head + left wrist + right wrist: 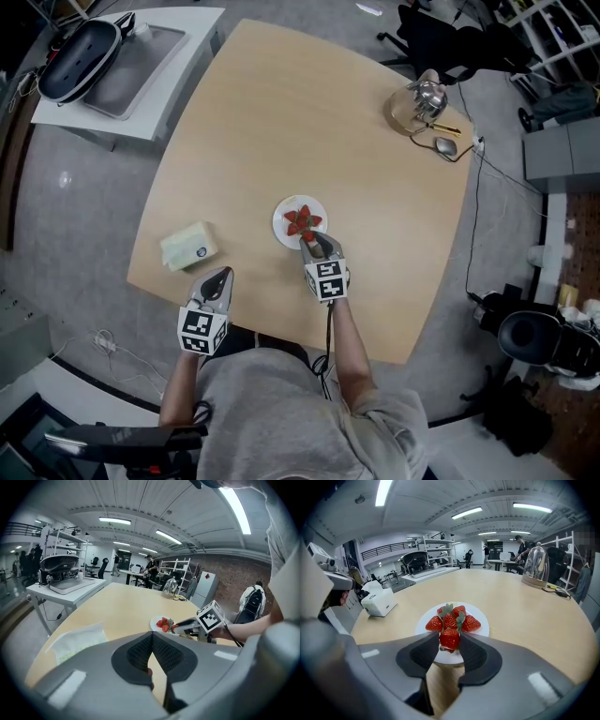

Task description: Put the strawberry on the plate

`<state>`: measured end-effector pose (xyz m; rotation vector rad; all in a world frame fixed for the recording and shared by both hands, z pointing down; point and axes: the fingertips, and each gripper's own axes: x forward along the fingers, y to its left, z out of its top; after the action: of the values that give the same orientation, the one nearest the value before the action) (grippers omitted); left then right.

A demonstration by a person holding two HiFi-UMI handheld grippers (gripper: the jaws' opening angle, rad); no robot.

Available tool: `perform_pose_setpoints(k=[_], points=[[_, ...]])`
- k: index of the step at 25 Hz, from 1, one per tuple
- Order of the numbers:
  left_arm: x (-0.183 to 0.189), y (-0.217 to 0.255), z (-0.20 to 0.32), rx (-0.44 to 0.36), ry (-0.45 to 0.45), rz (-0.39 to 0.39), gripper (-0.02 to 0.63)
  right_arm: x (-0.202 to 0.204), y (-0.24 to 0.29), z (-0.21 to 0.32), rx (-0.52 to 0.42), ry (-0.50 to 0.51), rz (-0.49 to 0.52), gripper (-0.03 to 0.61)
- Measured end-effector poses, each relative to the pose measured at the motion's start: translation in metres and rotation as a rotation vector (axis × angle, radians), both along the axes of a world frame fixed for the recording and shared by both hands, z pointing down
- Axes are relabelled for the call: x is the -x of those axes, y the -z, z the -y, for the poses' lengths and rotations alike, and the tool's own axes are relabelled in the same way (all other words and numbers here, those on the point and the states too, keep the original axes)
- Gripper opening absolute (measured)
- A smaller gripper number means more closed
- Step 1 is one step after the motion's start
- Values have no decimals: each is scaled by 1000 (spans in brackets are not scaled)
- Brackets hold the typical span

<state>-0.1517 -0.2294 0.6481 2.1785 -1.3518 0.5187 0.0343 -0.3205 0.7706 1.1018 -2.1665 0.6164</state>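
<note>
No text, label or number can be read anywhere.

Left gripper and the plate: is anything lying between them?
Only bare table lies between the left gripper and the plate, as the head view shows.

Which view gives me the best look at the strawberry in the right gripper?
The right gripper view: the strawberry fills the gap between the right gripper's pads, close up, at the plate's near rim. The head view shows only a red speck at the jaw tips; the left gripper view shows it small and distant.
</note>
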Motion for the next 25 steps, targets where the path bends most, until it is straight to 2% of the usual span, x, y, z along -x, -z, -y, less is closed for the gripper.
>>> perform_pose_setpoints(k=[17, 22, 25], points=[[7, -6, 2, 22, 5, -4, 20, 4, -8, 2, 21, -10, -11, 146], [5, -5, 1, 20, -3, -3, 20, 3, -6, 4, 21, -35, 20, 147], [5, -3, 0, 15, -6, -3, 20, 4, -2, 3, 15, -46, 44, 173]])
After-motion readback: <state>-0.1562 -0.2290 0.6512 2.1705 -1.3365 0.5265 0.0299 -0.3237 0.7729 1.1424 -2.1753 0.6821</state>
